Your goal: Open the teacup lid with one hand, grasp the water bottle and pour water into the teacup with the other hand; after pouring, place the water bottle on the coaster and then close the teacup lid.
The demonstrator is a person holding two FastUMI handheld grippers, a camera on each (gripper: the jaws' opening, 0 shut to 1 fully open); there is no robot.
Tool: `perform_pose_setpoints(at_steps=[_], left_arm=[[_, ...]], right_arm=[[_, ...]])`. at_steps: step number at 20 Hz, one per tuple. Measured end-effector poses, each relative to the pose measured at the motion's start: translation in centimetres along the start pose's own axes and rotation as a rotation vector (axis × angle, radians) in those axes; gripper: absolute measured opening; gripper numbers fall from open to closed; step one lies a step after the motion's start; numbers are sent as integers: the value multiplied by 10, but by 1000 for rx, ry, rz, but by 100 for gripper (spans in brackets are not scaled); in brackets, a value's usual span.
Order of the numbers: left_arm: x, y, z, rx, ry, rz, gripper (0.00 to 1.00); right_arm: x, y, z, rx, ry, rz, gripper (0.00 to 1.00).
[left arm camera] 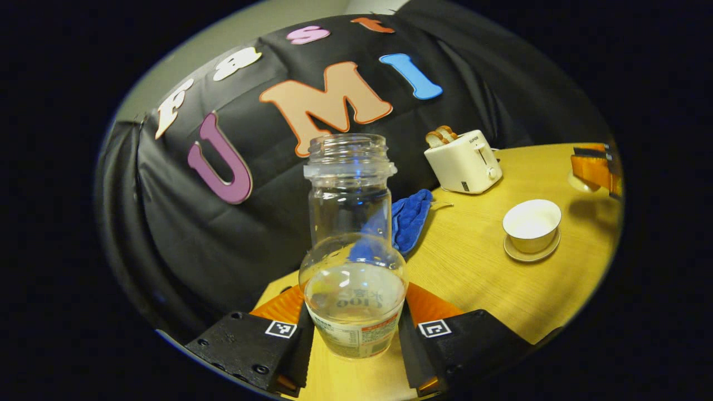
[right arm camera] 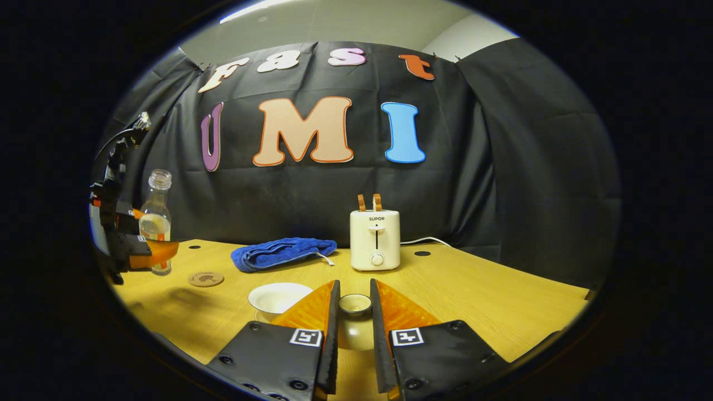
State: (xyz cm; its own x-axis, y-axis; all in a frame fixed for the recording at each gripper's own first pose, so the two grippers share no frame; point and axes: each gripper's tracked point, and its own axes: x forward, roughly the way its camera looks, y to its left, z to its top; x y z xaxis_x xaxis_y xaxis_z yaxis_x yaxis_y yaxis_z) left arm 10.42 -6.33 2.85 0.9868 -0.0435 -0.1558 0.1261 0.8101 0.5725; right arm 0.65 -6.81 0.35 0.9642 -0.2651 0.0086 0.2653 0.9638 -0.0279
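Now my left gripper (left arm camera: 353,328) clamps the water bottle (left arm camera: 352,245), upright left of the uncovered teacup (left arm camera: 532,225); my right gripper (right arm camera: 354,312) pinches the teacup lid (right arm camera: 355,304) just right of the teacup.

Clear water bottle (left arm camera: 353,245) with a white-and-red label, centre frame; white teacup (left arm camera: 532,224) on a pale saucer (left arm camera: 531,253), right; blue towel (right arm camera: 283,252); cream toaster (right arm camera: 375,239); brown round coaster (right arm camera: 205,279), lower left; yellow wood-grain worktop (right arm camera: 473,301).
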Motion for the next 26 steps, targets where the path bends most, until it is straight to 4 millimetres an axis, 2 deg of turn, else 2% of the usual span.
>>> perform_pose_setpoints(at_steps=[4,8,11,22,26], left_arm=[[12,-11,20,250,-34,24,64],[33,-40,13,449,-28,-5,64],[46,-51,11,525,-17,-11,64],[63,-58,19,873,-26,29,64],[63,-60,23,919,-32,29,64]], right_arm=[[1,-18,1,-1,-1,-35,31],[2,-33,2,-2,-2,-61,31],[2,-41,2,-2,-2,-66,31],[3,-50,1,-4,-4,-86,31],[3,-50,2,-4,-4,-85,31]])
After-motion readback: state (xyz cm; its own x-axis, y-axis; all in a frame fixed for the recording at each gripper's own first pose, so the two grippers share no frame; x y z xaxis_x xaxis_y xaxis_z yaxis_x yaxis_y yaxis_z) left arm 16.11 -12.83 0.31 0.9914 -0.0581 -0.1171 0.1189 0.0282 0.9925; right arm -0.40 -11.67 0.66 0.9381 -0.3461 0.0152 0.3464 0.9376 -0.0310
